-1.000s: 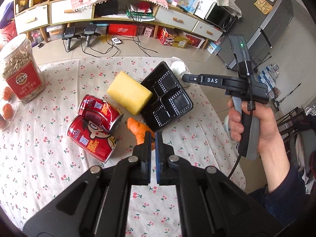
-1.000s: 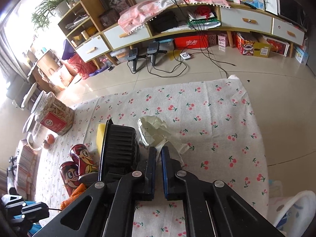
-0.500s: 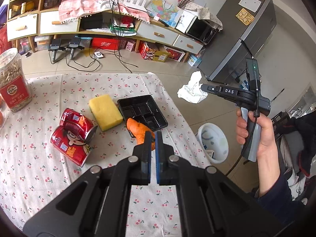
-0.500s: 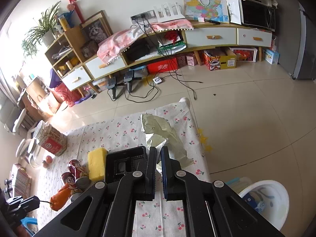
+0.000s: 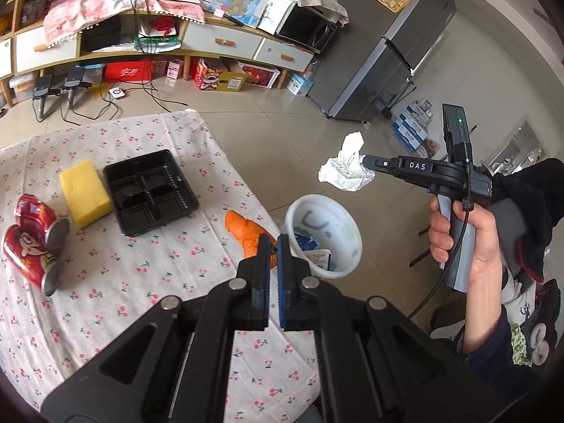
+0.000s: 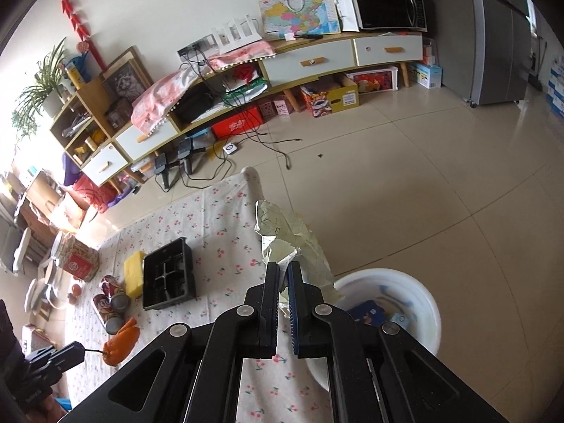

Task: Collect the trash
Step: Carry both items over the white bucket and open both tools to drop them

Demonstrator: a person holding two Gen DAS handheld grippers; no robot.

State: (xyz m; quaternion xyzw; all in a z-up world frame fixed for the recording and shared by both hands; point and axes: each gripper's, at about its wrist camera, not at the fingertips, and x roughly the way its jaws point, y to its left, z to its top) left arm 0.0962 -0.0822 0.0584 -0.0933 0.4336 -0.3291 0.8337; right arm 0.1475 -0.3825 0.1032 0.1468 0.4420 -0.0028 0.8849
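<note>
My left gripper (image 5: 273,241) is shut on an orange peel (image 5: 243,229) and holds it above the table's right edge, beside a white bin (image 5: 322,236) on the floor. My right gripper (image 6: 283,269) is shut on a crumpled white paper (image 6: 289,232) and holds it in the air above and left of the bin (image 6: 416,292). The paper (image 5: 347,171) and right gripper (image 5: 368,162) also show in the left wrist view, above the bin. The peel shows in the right wrist view (image 6: 121,345). The bin holds some trash.
On the cherry-print tablecloth (image 5: 141,275) lie a black compartment tray (image 5: 149,192), a yellow sponge (image 5: 84,194) and two red cans (image 5: 33,239). A jar (image 6: 75,259) stands at the table's far side. A fridge (image 5: 394,42) and low cabinets (image 5: 218,38) stand beyond.
Both grippers have lifted and moved right, off the table toward the bin. The right one carried the paper from the table out over the floor; the left one carried the peel to the table's edge.
</note>
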